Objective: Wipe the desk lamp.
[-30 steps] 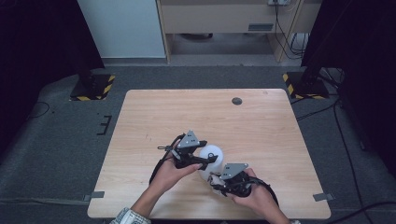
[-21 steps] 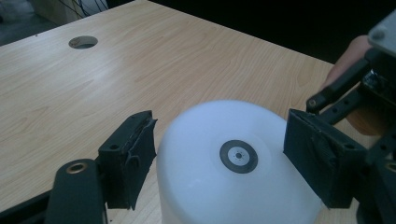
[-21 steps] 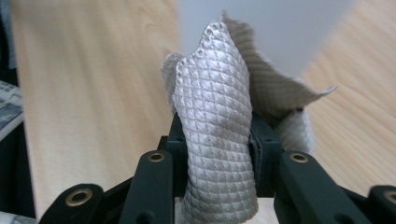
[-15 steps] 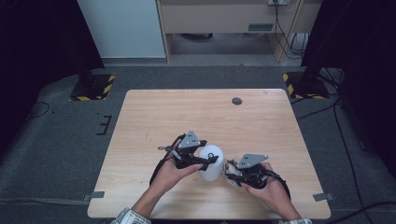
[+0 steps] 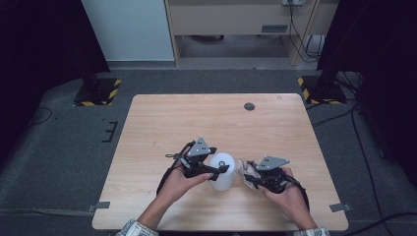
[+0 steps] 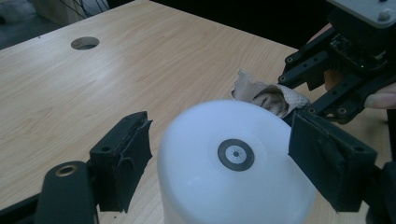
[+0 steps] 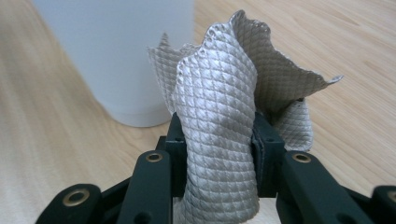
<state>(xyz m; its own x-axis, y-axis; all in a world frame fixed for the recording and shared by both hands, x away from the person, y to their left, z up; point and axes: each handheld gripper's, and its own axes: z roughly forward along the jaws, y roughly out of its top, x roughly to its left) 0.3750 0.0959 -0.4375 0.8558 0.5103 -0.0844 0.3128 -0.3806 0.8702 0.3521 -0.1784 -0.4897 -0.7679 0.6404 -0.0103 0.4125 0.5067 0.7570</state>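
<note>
Nearest the person, the right gripper [image 5: 252, 173] had its jaws pinched tight on a crumpled cloth [image 7: 224, 107], held just beside the white jar [image 5: 222, 171]. The left gripper [image 5: 216, 169] straddled the jar, jaws parted either side of it, not visibly touching. The jar stood on the table [image 5: 206, 123], whose far edge had a round hole [image 5: 250, 106].

A white, translucent plastic container [image 6: 236, 163] stands upside down on the table, a dark ring mark at the centre of its flat upturned base, between the left gripper's [image 6: 219, 163] spread jaws. A crumpled grey waffle-textured cloth [image 7: 229, 116] is pinched in the right gripper [image 7: 217, 140], just beside the container.
</note>
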